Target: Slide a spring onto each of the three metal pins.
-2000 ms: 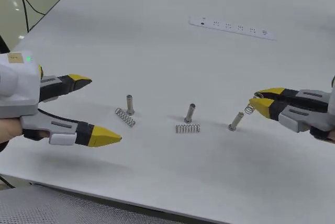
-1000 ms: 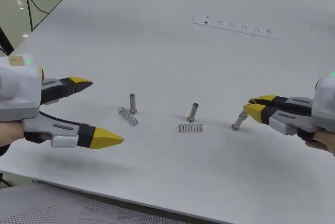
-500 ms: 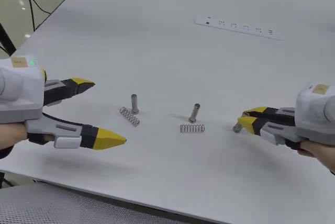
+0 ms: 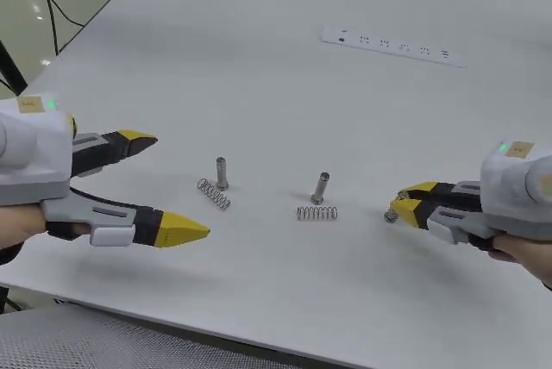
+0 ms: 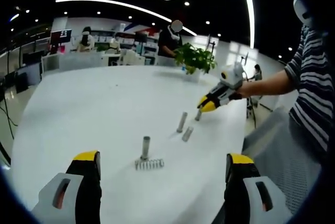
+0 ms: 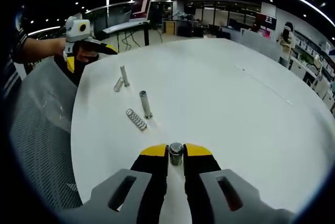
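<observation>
- Head view: left tool (image 4: pixel 168 184) wide open, holding nothing, over the counter (image 4: pixel 259 59) by its near edge. Left pin (image 4: pixel 222 172) and middle pin (image 4: pixel 322 188) stand upright and bare. Left spring (image 4: pixel 212 193) and middle spring (image 4: pixel 316 212) lie flat just beside them. Right tool (image 4: pixel 404 203) tips sit at the right pin (image 4: pixel 392 213).
- Left gripper view: jaws far apart, nothing between them. Left pin and left spring lie straight ahead.
- Right gripper view: jaws almost closed, pinching the third spring (image 6: pixel 176 157), which sits around the right pin, close to the counter's edge.
</observation>
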{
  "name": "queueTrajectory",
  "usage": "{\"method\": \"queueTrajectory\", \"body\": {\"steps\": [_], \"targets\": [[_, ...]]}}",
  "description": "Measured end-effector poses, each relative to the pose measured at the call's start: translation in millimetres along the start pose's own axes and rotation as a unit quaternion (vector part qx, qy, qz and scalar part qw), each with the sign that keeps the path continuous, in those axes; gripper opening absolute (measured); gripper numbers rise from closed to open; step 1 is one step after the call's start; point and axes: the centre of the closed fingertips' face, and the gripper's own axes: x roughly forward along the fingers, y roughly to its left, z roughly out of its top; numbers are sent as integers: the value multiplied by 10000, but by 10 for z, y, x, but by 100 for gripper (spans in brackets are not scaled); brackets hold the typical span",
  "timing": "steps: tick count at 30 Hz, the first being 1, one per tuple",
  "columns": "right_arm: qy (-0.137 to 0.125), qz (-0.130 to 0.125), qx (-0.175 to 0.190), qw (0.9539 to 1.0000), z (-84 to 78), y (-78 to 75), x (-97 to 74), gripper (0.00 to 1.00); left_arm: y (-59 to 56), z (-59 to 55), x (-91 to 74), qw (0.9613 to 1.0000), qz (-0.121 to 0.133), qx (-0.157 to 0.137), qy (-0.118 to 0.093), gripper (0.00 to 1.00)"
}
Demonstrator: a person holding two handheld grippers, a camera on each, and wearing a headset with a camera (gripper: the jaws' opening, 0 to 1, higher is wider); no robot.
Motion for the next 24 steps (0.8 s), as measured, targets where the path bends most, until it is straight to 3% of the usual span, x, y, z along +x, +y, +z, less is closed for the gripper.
{"method": "queueTrajectory", "body": {"steps": [12,24], "targets": [[-227,34,123,9997,92,13,-70,19,20,45,-16,10000,6,-10,-28,96],[-443,11,176,9989,162,34,-193,22,2,43,-18,10000,0,-2,-6,96]]}}
